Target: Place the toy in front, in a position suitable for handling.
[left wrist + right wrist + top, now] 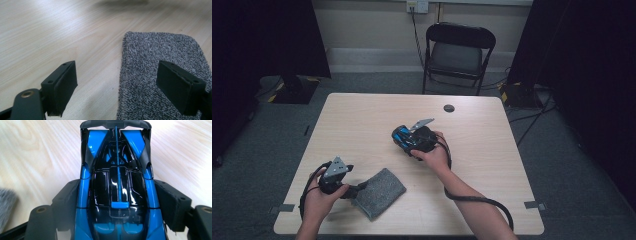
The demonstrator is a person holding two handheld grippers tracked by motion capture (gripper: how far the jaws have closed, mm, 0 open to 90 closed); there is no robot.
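Toy car (117, 195) – blue and black, clamped between the jaws of the right hand-held gripper (404, 140) above mid-table (362, 120) | left hand-held gripper (117, 85) – released, jaws straddling the grey cloth's (379, 192) edge | progress: car picked up; placing or wiping it likely remains.

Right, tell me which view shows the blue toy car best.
The right gripper view: the blue toy car appears close up from above, its rear wing and black canopy sharp, the right gripper clamped on its sides. In the high view the car is a small blue patch. The left gripper view looks at the grey cloth instead.
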